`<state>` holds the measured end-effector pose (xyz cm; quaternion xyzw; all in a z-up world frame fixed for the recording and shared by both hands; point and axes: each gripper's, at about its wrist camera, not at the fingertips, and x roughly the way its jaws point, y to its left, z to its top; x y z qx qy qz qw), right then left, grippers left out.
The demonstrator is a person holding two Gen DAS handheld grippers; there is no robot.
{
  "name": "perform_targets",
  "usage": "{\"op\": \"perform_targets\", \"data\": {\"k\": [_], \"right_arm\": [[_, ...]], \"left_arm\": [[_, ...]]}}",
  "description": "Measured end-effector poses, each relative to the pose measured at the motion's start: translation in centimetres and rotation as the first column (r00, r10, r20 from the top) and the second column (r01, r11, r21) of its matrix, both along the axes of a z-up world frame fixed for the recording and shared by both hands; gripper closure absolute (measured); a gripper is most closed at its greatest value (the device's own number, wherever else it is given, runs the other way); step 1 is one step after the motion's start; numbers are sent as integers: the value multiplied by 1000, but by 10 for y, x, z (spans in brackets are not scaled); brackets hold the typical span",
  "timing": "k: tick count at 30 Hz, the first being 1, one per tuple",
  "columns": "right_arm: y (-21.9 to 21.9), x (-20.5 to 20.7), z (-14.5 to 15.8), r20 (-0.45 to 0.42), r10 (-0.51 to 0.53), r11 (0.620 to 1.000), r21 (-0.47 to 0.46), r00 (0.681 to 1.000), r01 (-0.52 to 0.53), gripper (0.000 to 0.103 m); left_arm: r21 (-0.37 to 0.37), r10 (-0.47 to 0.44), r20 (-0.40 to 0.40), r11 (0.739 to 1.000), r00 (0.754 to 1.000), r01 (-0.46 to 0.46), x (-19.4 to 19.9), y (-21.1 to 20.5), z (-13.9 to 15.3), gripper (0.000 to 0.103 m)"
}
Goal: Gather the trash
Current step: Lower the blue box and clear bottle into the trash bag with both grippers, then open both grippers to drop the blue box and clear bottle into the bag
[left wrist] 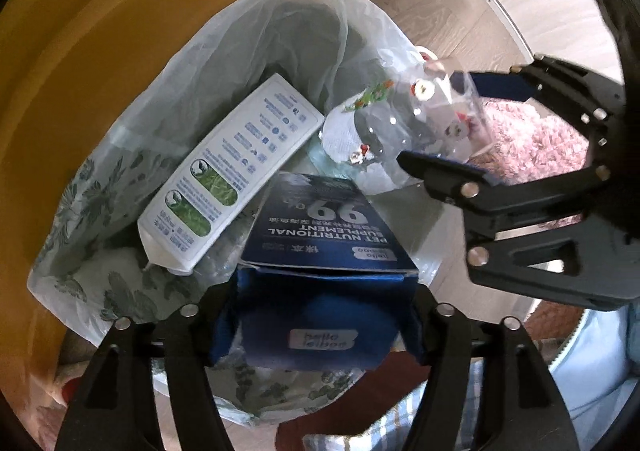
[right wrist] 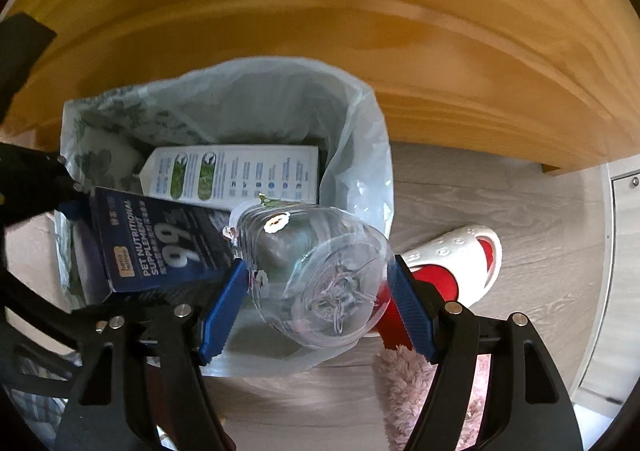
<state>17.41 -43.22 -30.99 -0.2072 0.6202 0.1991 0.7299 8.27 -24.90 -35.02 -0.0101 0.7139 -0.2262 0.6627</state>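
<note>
Right wrist view: right gripper (right wrist: 318, 291) jaws pinch a clear bottle (right wrist: 320, 275) over the bin bag (right wrist: 360, 139). Left gripper (left wrist: 320, 315) jaws flank the blue box (left wrist: 320, 251); whether they grip, I cannot tell. Best lowered well inside the bag before letting go

Not much room left in that bag (right wrist: 360, 139). The white carton (right wrist: 236, 175) lay slanted across the middle and the dark blue pet supplement box (left wrist: 320, 227) sat over the near rim, between the left gripper (left wrist: 316, 315) pads. The clear plastic bottle (right wrist: 320, 283), clamped in the right gripper (right wrist: 320, 303), hung over the right edge. Only the far side of the opening, up against the wooden furniture panel (right wrist: 360, 11), was open. Outside, a white-and-red slipper (right wrist: 460, 255) and pink fluffy rug (right wrist: 404, 383) crowded the floor (right wrist: 540, 211) on the right.
</note>
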Motion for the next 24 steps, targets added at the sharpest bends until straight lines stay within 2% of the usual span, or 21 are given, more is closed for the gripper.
{"op": "perform_targets", "data": {"k": [3,10,16,24], "right_arm": [[1,-1,-5,-15,7,1000,-19,1000,-8,34],[8,-3,-12,-16,28,998,-50,999,-29,34],[12,-5,-18,-24,53,995,-83,998,-55,34],[25,-13,-28,-14,118,977,-180,993,-118,34]], "left_arm": [[-3,5,-3,1000,1000,-5,-2,3,2,30],[5,5,-25,1000,1000,-4,-8,3,-2,30],[22,38,-32,999,999,-38,-7,15,-1,30],[62,104,-11,993,995,-103,-10,35,10,30]]}}
